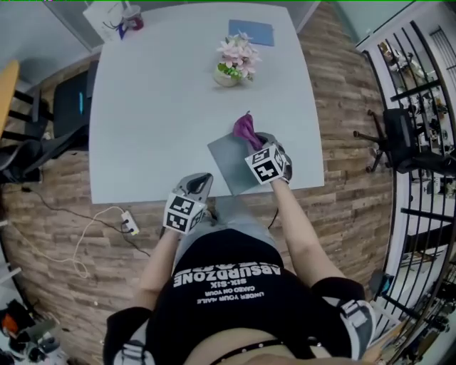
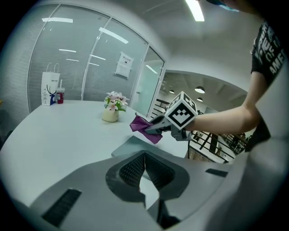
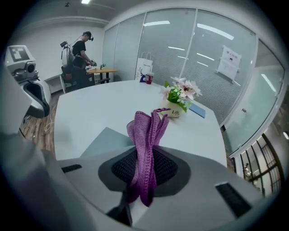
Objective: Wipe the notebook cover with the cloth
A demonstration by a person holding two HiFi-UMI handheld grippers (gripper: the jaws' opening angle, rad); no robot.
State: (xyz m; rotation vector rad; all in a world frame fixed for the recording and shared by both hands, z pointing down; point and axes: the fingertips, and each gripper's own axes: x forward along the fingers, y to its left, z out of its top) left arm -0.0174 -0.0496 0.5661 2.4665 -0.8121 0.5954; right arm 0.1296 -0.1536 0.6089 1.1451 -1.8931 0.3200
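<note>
A grey notebook [image 1: 234, 165] lies flat at the white table's [image 1: 157, 121] near edge, also seen in the left gripper view [image 2: 128, 146] and the right gripper view [image 3: 104, 140]. My right gripper [image 1: 255, 141] is shut on a purple cloth [image 1: 246, 128], which sticks up bunched from between its jaws [image 3: 146, 131] over the notebook's far right corner. From the left gripper view the cloth [image 2: 143, 125] hangs a little above the notebook. My left gripper [image 1: 201, 180] is shut and empty, hovering at the table's front edge just left of the notebook.
A small pot of pink flowers [image 1: 235, 60] stands at mid-table, with a blue booklet [image 1: 251, 32] behind it. A white paper bag [image 1: 105, 18] and a red cup [image 1: 133, 18] sit at the far left corner. A chair [image 1: 68, 107] stands left; a power strip [image 1: 129, 223] lies on the floor.
</note>
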